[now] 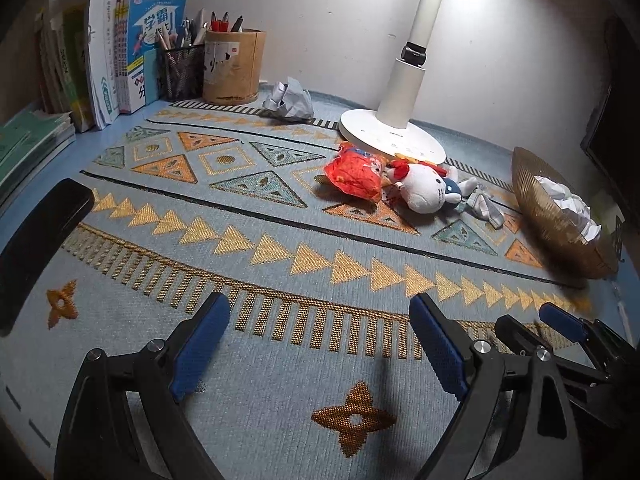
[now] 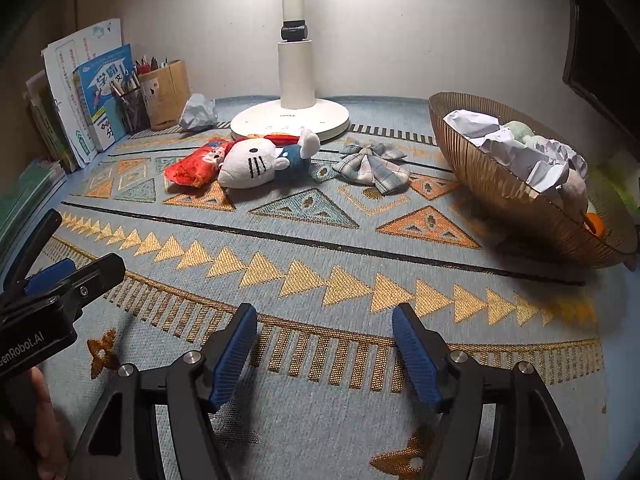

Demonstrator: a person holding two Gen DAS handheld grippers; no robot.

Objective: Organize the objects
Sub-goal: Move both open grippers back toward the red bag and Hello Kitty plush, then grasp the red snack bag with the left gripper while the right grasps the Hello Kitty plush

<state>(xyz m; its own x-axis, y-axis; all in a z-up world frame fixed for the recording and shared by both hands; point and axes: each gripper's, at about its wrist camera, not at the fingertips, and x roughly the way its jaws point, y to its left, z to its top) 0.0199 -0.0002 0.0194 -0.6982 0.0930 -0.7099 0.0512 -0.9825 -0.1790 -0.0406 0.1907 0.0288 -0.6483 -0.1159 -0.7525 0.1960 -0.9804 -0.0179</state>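
The white cat plush [image 2: 250, 164] lies well ahead of your right gripper [image 2: 325, 346] fingers and ahead-right of your left gripper [image 1: 320, 344], beside the red packet [image 2: 192, 166] and lamp base [image 2: 256, 120] on the desk; both pairs gape empty.

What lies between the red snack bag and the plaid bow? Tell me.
The white plush cat lies between the red snack bag and plaid bow; right wrist view.
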